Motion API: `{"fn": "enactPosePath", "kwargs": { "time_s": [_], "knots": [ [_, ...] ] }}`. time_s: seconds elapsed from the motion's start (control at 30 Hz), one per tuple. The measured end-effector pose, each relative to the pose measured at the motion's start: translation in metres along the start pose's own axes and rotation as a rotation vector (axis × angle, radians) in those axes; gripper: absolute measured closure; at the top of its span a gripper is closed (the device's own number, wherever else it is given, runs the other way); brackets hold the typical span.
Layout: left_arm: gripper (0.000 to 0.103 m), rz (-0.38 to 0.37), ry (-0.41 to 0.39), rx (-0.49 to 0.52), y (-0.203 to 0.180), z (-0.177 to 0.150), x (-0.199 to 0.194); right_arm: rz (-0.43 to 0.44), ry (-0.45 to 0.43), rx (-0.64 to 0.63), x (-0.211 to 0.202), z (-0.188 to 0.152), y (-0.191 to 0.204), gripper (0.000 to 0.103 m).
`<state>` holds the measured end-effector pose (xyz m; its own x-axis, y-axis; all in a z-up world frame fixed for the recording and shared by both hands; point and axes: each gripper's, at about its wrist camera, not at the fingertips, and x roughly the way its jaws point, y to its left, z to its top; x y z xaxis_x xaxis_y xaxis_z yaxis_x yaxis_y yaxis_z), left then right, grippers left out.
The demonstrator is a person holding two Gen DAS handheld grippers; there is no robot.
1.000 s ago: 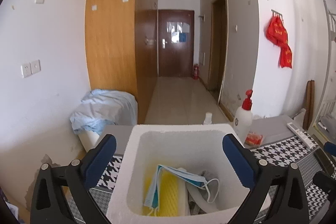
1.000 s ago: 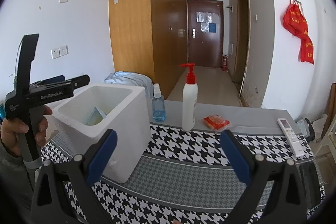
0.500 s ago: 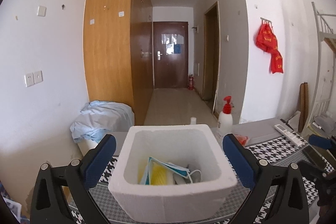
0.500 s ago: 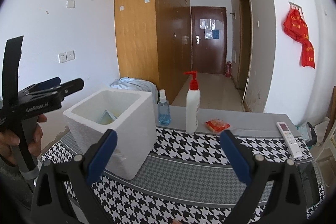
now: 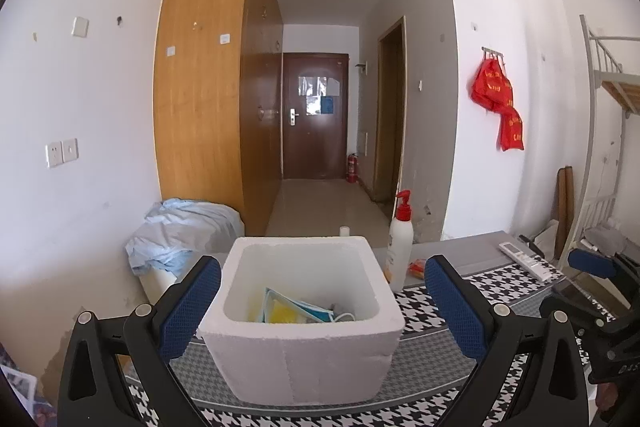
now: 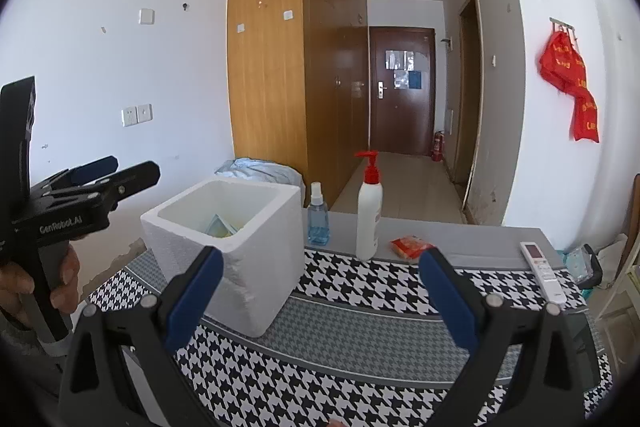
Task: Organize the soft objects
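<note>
A white foam box (image 5: 300,359) (image 6: 256,267) stands on the houndstooth tablecloth (image 6: 360,367). Inside it lie a blue face mask (image 5: 304,309), a yellow sponge-like piece (image 5: 280,315) and something grey. My left gripper (image 5: 322,301) is open, held back from the box's near wall, with nothing between its blue pads. It also shows at the left of the right wrist view as the left gripper (image 6: 108,171), held by a hand. My right gripper (image 6: 320,291) is open and empty above the cloth, to the right of the box.
Behind the box stand a white pump bottle (image 6: 369,215) and a blue spray bottle (image 6: 318,217). A red packet (image 6: 410,247) and a white remote (image 6: 542,271) lie on the grey strip. A cloth-covered bin (image 5: 180,235) sits beyond the table's far left.
Both grippers have drawn back and risen from the box, which now looks smaller and further off in both views. Both stayed open and empty.
</note>
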<state>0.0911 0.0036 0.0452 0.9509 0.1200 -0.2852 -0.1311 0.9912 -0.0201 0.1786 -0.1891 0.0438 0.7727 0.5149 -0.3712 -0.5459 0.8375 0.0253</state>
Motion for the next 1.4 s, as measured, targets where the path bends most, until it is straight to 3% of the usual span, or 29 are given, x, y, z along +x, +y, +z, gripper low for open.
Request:
{"fn": "enactPosePath", "kwargs": {
  "time_s": [0.47, 1.4],
  "knots": [
    [0.001, -0.052, -0.026, 0.015, -0.014, -0.018, -0.023, -0.012, -0.049, 0.000, -0.024, -0.006, 0.003, 0.002],
    [0.001, -0.034, -0.064, -0.014, -0.014, -0.051, -0.047, 0.028, -0.100, -0.019, -0.039, -0.038, 0.016, 0.001]
  ]
}}
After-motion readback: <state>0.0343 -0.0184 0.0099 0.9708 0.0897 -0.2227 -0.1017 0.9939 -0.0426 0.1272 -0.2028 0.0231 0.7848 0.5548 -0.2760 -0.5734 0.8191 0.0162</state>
